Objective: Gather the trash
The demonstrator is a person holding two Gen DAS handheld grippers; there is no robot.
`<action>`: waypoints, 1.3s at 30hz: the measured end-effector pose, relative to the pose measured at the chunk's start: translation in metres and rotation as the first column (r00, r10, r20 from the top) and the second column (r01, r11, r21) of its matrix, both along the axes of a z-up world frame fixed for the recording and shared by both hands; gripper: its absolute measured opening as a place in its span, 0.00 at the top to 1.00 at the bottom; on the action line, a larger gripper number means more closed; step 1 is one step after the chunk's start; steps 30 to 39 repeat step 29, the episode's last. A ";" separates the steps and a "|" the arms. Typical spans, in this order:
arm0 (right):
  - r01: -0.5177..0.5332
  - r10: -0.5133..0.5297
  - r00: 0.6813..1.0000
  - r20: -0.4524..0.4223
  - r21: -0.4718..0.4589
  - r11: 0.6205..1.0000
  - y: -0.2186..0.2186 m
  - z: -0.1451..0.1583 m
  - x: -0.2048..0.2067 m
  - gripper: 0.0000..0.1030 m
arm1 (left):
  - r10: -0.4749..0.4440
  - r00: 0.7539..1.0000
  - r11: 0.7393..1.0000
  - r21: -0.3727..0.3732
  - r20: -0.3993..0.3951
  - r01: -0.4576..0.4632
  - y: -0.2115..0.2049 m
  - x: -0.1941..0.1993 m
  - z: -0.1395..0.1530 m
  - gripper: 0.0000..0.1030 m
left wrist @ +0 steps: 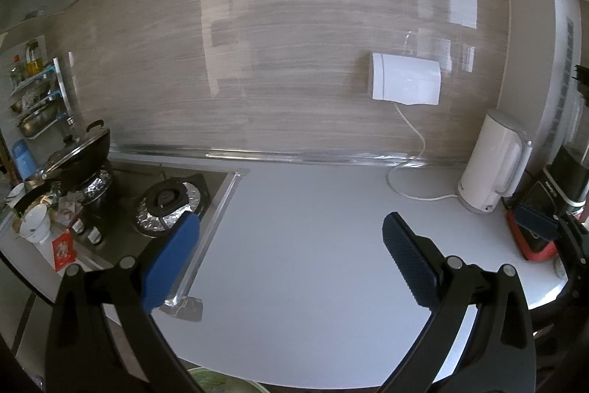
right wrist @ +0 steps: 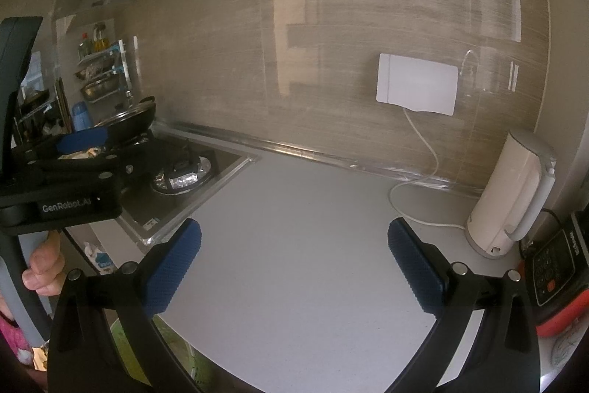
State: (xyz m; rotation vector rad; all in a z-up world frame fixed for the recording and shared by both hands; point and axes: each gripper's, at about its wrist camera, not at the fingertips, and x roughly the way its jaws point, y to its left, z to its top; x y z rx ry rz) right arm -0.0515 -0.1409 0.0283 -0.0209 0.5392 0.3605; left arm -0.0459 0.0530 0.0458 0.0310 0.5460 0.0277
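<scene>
Two tools (left wrist: 291,253) (right wrist: 294,260) agape, empty, over white counter (left wrist: 294,209)

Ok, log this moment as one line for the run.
left gripper: open, empty | right gripper: open, empty | both above white counter | kettle back right | no trash held

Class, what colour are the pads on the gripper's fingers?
Blue, with a fine dotted texture, on both pads; clearest in the right wrist view.

Left hand-held gripper (left wrist: 291,253) gaping, nothing gripped; right hand-held gripper (right wrist: 294,256) likewise.
</scene>
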 end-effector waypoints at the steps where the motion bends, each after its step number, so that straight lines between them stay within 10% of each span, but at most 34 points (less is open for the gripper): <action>1: -0.003 0.003 1.000 -0.003 0.002 1.000 -0.001 0.000 0.003 0.02 | -0.001 1.000 1.000 -0.001 -0.002 0.001 0.000 0.000 0.000 0.07; 39: -0.005 0.005 0.999 -0.034 0.001 1.000 0.003 -0.007 0.009 0.02 | -0.017 1.000 1.000 -0.023 -0.016 0.016 -0.004 0.006 -0.006 0.07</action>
